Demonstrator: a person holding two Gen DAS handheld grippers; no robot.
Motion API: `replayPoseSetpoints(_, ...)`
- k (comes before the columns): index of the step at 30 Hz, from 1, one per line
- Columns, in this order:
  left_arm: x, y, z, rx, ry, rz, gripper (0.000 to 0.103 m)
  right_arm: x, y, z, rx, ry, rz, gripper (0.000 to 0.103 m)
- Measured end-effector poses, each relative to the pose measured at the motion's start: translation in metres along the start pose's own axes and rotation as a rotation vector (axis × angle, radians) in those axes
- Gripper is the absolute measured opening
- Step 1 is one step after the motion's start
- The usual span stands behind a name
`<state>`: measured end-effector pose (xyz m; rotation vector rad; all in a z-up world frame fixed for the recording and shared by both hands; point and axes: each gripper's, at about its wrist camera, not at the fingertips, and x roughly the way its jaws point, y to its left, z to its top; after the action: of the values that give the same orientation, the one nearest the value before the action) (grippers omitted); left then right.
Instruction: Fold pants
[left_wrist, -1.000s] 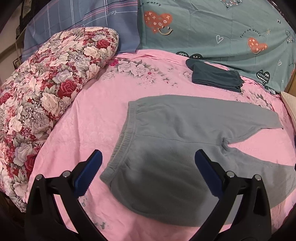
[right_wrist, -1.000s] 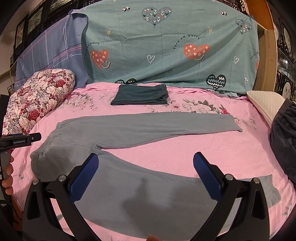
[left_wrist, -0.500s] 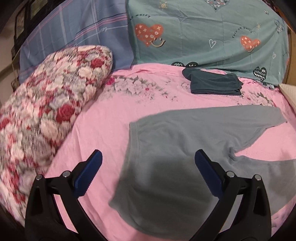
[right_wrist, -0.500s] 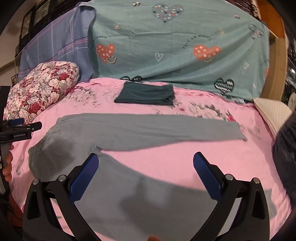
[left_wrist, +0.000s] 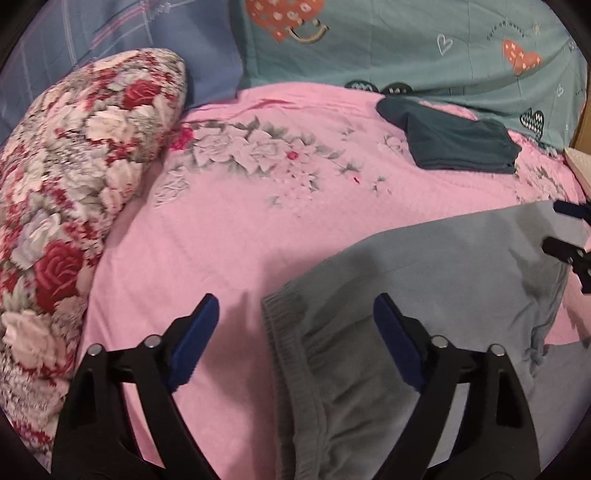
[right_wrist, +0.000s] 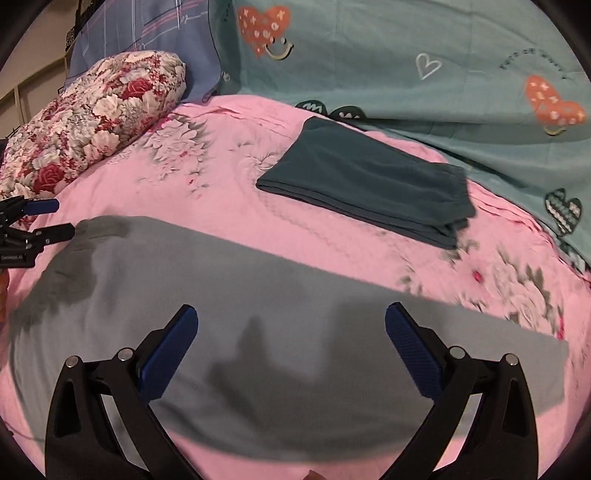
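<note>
Grey sweatpants lie flat on the pink floral bed sheet. In the left wrist view the elastic waistband runs between my open blue pads, and my left gripper hovers low over the waistband's far corner. In the right wrist view my right gripper is open low over the far leg of the pants, whose hem lies at the right. The left gripper also shows at the left edge of the right wrist view, and the right gripper at the right edge of the left wrist view.
A folded dark teal garment lies further back on the sheet. A rose-patterned pillow lies at the left. A teal heart-print sheet and a blue plaid one cover the back.
Both grippers have moved forward and down, close over the pants. The left now sits at the waistband corner, the right over the far leg. Both stay open.
</note>
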<state>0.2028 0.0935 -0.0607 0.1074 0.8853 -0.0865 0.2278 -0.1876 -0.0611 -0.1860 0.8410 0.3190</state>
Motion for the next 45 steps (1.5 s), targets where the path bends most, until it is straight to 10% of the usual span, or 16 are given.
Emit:
replayPoseSetpoints(13, 0.035, -0.009, -0.003, 0.040, 0.072, -0.037, 0.039, 0.078, -0.026, 0.020, -0.063, 0.095, 0.116, 0.077)
replayPoseSetpoints(18, 0.032, -0.013, -0.001, 0.047, 0.064, -0.026, 0.026, 0.070, -0.023, 0.020, -0.078, 0.095, 0.190, 0.010)
replayPoseSetpoints(32, -0.016, -0.007, 0.002, 0.018, -0.001, -0.038, 0.021, -0.026, -0.010, 0.013, -0.094, -0.100, 0.155, 0.006)
replayPoseSetpoints(43, -0.087, -0.034, -0.060, 0.150, -0.020, -0.101, 0.022, -0.134, 0.039, -0.071, -0.197, -0.152, 0.196, 0.000)
replayPoseSetpoints(45, -0.088, -0.037, -0.069, 0.148, -0.014, -0.108, 0.022, -0.127, 0.038, -0.073, -0.202, -0.117, 0.181, 0.041)
